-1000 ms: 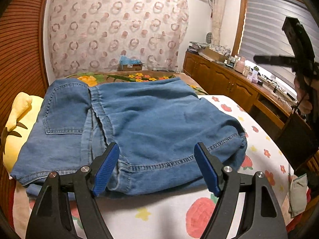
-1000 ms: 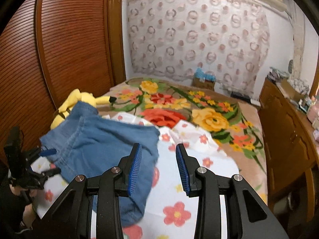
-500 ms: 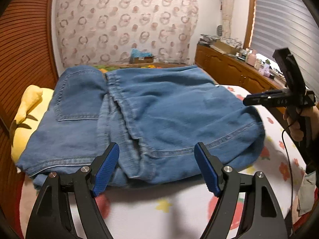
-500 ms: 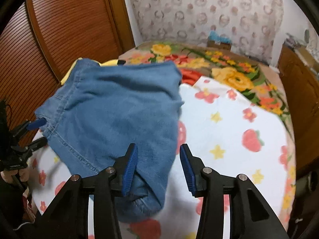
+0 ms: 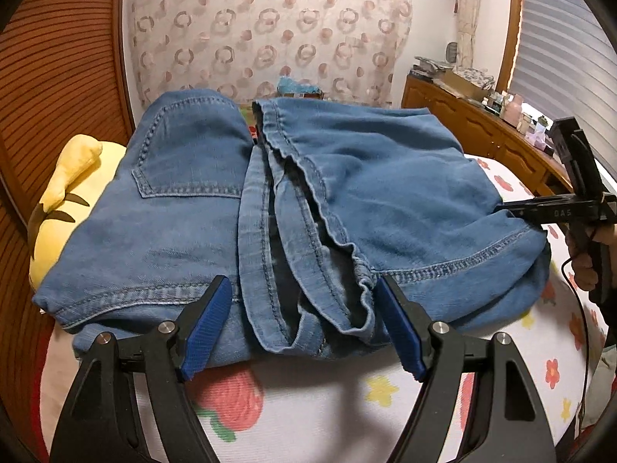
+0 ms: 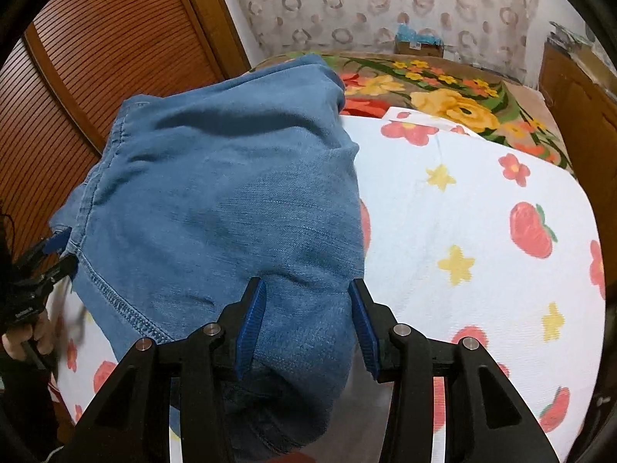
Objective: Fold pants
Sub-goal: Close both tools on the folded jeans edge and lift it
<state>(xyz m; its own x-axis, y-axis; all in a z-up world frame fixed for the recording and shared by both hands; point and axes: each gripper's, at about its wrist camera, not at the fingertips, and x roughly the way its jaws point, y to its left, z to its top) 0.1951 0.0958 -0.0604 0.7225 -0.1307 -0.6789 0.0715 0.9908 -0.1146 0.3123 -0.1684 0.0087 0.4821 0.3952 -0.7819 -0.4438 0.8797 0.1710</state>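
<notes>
- The pants [image 5: 293,208] lie folded on the flowered bedsheet [image 5: 308,405], directly ahead of the left gripper [image 5: 302,328]; their long axis runs left to right across its view
- Its jaws gape wide and empty, straddling the bunched near edge
- The right gripper [image 6: 304,324], also parted and holding nothing, hovers over the opposite end; both look equally near

Flower-print sheet [image 6: 482,231], yellow plush toy [image 5: 65,193], floral blanket [image 6: 455,92], patterned curtain [image 5: 270,31], wooden dresser [image 5: 482,131]
</notes>
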